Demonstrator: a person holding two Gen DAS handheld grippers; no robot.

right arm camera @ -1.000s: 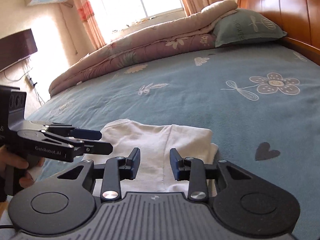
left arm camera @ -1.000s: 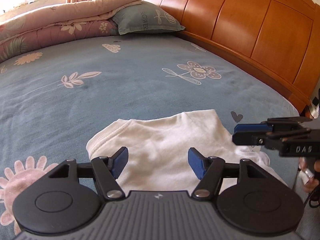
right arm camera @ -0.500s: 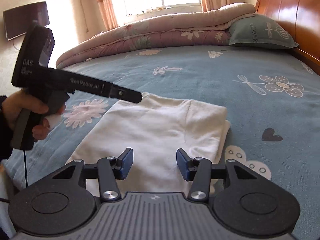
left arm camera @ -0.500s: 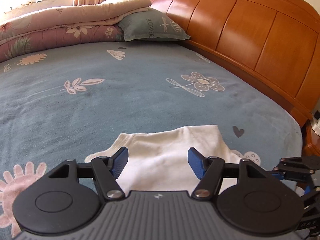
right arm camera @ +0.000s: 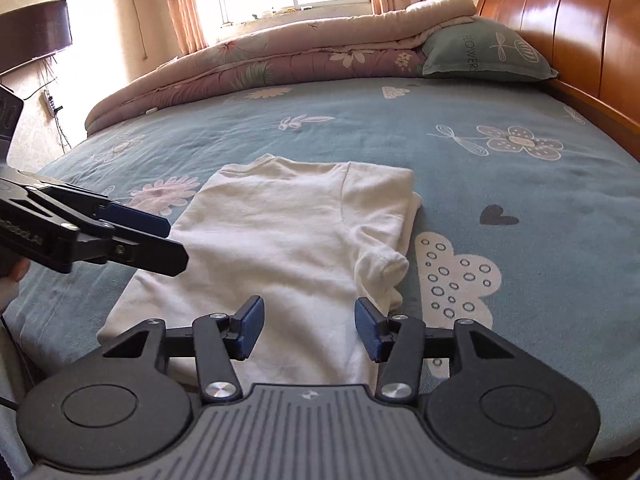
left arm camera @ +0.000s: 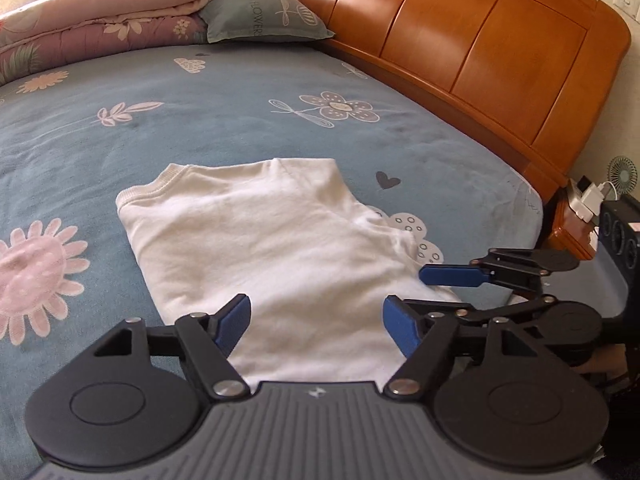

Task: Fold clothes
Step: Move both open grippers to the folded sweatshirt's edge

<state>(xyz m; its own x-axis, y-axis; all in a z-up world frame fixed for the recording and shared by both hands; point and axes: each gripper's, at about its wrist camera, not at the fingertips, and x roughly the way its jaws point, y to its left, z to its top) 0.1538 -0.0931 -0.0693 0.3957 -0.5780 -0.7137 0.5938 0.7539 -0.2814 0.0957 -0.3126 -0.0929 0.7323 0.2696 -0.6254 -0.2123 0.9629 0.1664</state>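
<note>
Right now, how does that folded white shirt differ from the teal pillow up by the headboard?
The white shirt is plain; the teal pillow carries printed lettering and drawings. The shirt lies flat and thin near the front edge of the bed; the pillow is plump and sits far back beside the wooden headboard. Folded quilts lie against the pillow; nothing touches the shirt. Both rest on the blue flowered sheet.

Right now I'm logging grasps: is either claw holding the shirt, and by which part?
Neither. The left claw, opening, and the right claw hover empty above the shirt.
</note>
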